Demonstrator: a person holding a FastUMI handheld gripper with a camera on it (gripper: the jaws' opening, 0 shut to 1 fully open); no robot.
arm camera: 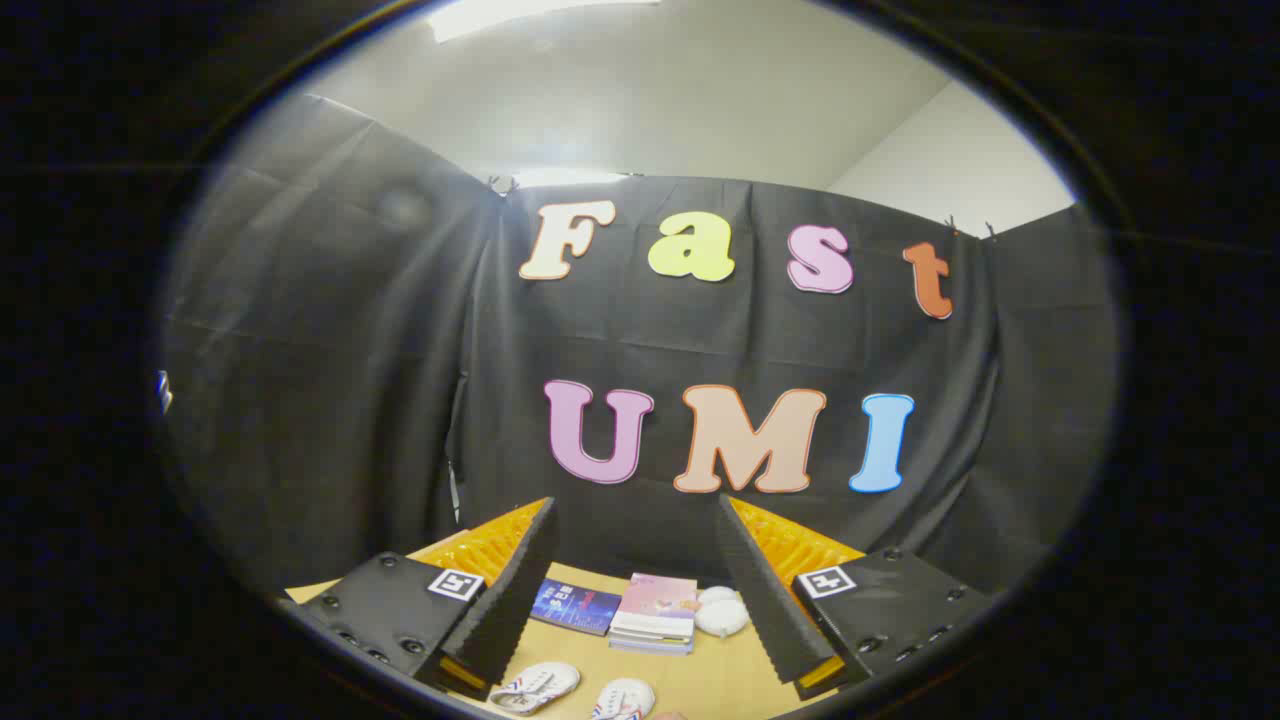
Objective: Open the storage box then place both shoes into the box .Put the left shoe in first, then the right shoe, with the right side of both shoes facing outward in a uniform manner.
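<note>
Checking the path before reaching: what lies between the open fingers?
In the gripper view, the open gripper frames two white shoes, two books and bare table.

Place: a recording booth, staged rather than lived in.
Walls: black cloth (330,400) pinned up from 9 to 3 o'clock.
Above: plain white ceiling (680,90), 12 o'clock.
Below: wooden table (720,680), 6 o'clock.

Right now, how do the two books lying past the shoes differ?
The dark blue book lies flat as one thin volume; the pink book tops a thicker stack. The blue one sits nearer one finger of the open tool, the pink one beside a white round object. Both rest on the wooden table.
</note>
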